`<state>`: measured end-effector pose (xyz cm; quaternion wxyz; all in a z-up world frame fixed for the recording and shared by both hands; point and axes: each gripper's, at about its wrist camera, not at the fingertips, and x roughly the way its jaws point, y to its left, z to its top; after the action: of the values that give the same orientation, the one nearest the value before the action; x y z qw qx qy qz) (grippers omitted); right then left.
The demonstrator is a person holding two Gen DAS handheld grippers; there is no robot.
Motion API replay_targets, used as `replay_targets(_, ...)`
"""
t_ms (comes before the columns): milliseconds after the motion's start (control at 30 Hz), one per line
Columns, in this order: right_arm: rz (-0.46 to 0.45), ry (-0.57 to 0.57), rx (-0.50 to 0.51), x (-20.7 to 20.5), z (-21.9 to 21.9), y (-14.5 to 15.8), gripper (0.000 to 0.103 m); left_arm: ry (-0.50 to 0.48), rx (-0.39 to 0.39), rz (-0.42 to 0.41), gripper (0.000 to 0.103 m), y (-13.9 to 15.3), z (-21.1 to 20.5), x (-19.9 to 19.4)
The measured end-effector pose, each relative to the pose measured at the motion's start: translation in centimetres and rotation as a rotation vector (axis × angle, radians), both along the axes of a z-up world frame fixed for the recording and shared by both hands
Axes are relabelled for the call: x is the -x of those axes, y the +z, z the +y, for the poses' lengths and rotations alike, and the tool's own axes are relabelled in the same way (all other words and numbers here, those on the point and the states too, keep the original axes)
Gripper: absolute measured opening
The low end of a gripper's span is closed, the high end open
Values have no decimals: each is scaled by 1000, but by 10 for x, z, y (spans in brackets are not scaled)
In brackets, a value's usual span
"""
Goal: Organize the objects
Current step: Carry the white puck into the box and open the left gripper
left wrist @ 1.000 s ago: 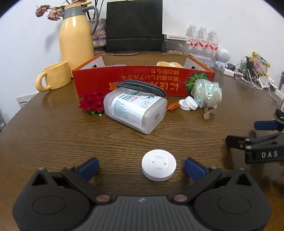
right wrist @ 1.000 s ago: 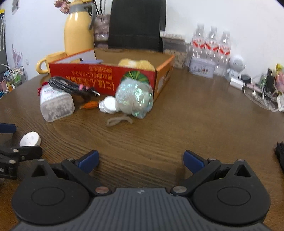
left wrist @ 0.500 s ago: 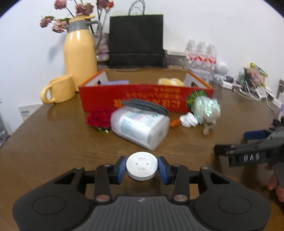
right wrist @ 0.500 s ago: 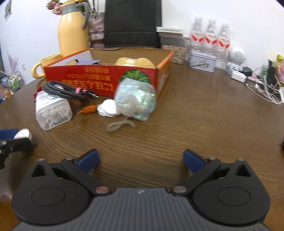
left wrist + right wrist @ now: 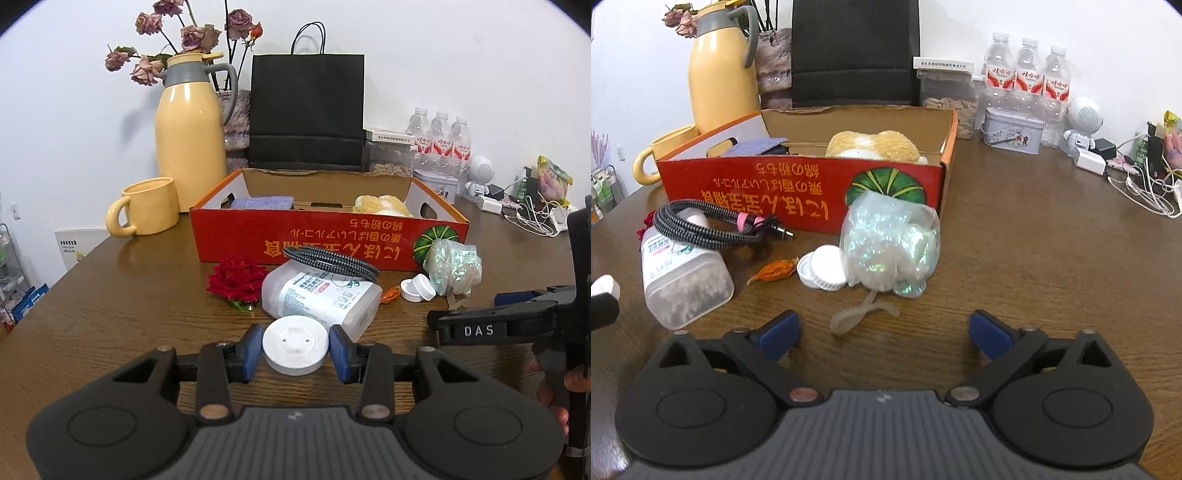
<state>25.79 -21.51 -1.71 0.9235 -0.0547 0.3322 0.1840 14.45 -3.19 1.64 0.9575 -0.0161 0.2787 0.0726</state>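
**Two items boxed, most still out**

Left gripper [image 5: 295, 350] clamps white disc [image 5: 295, 345] above tabletop [image 5: 110, 314]. Right gripper [image 5: 884, 334] wide, closing, empty. Red box [image 5: 332, 242] holds cloth, plush; jar [image 5: 321, 297], cable, caps, glitter bag [image 5: 890, 245] remain outside.
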Motion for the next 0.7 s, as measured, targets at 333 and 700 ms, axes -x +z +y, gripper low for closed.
replay_targets(333,-26,66,-85,14,-8,6,7,1,7,-18,38,1,6,4)
replay_targets(700,-138,112,-132,46,-10,22,7,3,33,-61,38,10,18,2)
